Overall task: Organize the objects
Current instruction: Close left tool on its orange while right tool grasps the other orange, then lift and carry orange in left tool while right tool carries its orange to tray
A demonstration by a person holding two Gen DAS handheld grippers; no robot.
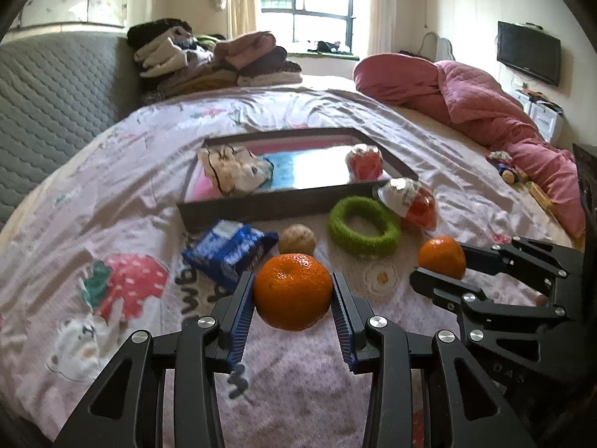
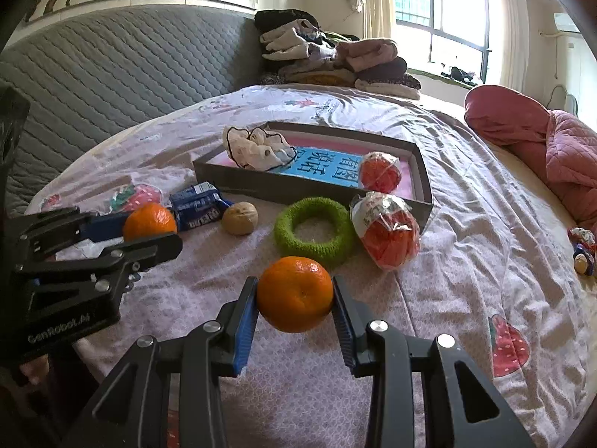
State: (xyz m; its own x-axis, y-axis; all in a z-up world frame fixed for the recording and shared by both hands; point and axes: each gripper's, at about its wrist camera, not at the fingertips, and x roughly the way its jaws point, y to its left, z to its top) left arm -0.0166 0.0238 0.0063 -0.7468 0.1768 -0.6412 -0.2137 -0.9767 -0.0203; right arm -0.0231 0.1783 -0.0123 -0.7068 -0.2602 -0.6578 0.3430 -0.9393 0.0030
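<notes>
On wrinkled bedsheet (image 1: 317, 112), ribbed fingers (image 1: 244, 310) pinching dimpled round orange (image 1: 293, 291), both grippers alike.

The tray's (image 1: 238, 207) floor is blurred by glare beyond the left claw (image 1: 293, 291); the snack packet (image 2: 196, 205) is partly hidden behind it.

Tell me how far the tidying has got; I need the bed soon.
Done: a crumpled cloth and one wrapped red ball lie in the tray. In hand: the left gripper and the right gripper each clamp an orange. Left on the sheet: the blue packet, walnut, green ring and second wrapped ball.
</notes>
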